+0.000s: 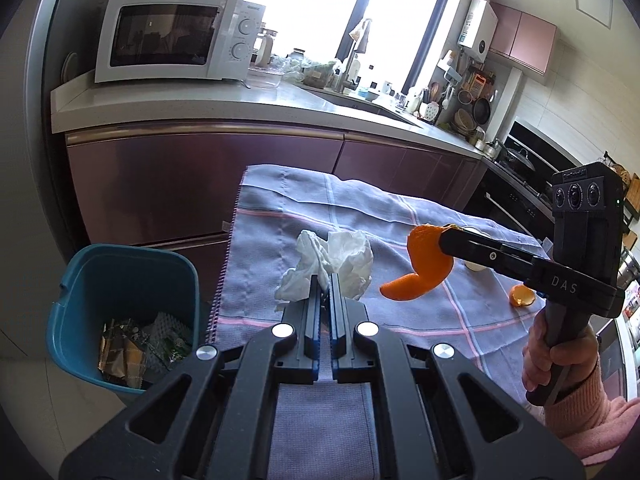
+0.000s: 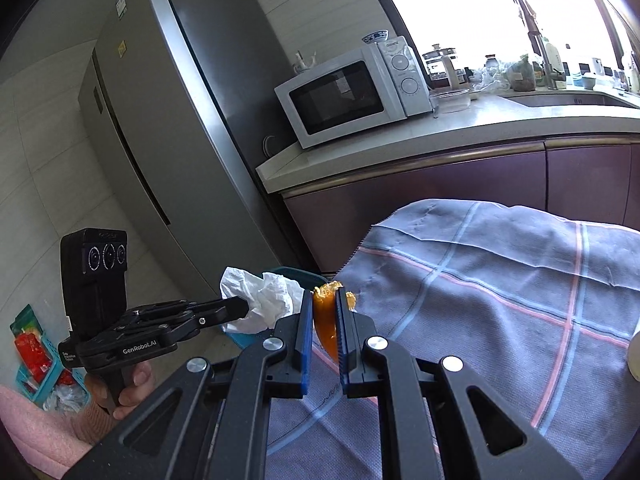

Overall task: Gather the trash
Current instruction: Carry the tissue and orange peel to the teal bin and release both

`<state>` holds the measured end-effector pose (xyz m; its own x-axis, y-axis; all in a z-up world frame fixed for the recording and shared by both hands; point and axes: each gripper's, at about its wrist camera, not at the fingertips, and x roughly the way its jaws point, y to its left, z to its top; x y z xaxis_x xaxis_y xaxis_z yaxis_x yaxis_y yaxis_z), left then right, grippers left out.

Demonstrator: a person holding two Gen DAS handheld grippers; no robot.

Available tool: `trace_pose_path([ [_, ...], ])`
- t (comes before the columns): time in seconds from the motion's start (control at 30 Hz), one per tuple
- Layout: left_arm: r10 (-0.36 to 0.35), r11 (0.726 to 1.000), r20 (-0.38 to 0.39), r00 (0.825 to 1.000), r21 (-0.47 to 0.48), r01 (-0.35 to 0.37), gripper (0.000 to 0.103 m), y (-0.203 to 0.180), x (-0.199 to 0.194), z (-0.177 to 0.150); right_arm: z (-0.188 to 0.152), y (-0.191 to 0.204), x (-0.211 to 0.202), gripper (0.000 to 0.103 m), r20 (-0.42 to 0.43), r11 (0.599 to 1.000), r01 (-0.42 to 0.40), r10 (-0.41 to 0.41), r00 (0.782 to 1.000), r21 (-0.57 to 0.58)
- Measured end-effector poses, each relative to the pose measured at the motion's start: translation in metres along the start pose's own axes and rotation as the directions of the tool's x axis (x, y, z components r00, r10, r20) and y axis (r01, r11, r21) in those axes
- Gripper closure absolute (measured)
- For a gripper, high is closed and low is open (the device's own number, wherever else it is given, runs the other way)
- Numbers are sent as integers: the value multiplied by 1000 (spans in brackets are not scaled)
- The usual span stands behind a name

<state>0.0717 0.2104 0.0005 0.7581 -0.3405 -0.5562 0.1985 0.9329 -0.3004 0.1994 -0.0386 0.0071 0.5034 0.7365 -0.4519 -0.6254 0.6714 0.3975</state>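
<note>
Kitchen bench (image 1: pixel 280 208) under a checked cloth, teal bin (image 1: pixel 120 280) on the floor at its left.
Left hand-held gripper (image 1: pixel 325 280) is clamped on a crumpled tissue (image 1: pixel 344 256); right hand-held gripper (image 2: pixel 324 300) pinches an orange peel (image 1: pixel 428 264) above the cloth.

- This is a home kitchen, and the white microwave (image 1: pixel 176 36) on the pale counter (image 1: pixel 224 100) shows it
- Left of the microwave stands a tall grey fridge (image 2: pixel 172 120)
- Right of the microwave are a sink with a tap (image 1: pixel 348 68) under a bright window (image 1: pixel 348 4)
- Further right of it hang pans and utensils (image 1: pixel 472 100), near a white water heater (image 1: pixel 480 28) and a stove (image 1: pixel 520 160)
- Below the microwave are purple cabinet doors (image 1: pixel 200 176)
</note>
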Motion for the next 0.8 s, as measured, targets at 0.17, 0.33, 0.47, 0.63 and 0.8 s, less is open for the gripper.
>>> trace_pose_path([
  [0.17, 38, 999, 16, 999, -24, -37, 99, 16, -13, 0, 7, 9, 16, 93, -17, 999, -38, 38, 999, -18],
  [0.33, 74, 996, 34, 997, -48, -72, 99, 32, -27, -1, 15, 19, 33, 93, -30, 997, -69, 68, 997, -31],
  [0.47, 102, 993, 47, 994, -68, -98, 99, 46, -36, -1, 19, 29, 47, 93, -44, 995, -95, 93, 995, -39],
  [0.63, 134, 988, 59, 989, -90, -129, 99, 60, -48, -2, 23, 39, 65, 93, -59, 992, -115, 112, 992, -52],
  [0.8, 162, 982, 58, 985, -108, -155, 99, 72, -53, -4, 26, 48, 81, 93, -78, 988, -141, 137, 988, -56],
])
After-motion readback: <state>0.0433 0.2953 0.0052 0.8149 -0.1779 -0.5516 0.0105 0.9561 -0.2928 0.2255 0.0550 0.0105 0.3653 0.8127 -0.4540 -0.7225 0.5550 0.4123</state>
